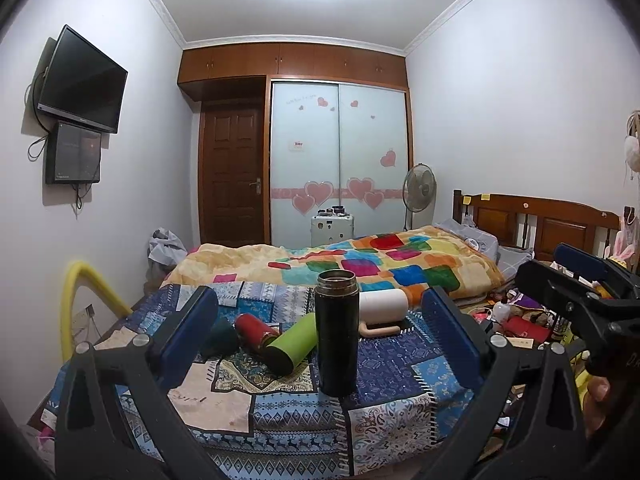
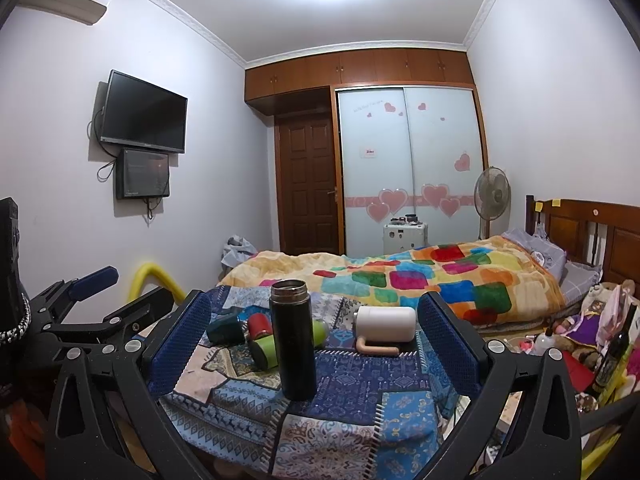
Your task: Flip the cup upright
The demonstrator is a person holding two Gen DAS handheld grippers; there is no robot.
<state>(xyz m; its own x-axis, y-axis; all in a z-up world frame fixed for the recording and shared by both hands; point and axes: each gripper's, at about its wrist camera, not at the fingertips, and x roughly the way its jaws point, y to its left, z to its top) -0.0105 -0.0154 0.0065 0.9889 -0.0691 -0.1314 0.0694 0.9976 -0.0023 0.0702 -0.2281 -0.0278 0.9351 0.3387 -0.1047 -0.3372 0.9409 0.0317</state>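
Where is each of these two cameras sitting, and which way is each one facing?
Left wrist: sits on the left gripper, faces across the patchwork cloth toward the wardrobe; its open blue fingers frame the upright black cup; right gripper at right edge.
Right wrist: sits on the right gripper, same heading, slightly rightward; open fingers; left gripper at left edge.
Shared: black cup, the lying white cup, green cup, bed, wardrobe.

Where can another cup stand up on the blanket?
In front of the black cup, toward the near edge, the patchwork blanket lies bare, also between it and the white cup. Behind its left, green, red and dark teal cups crowd.
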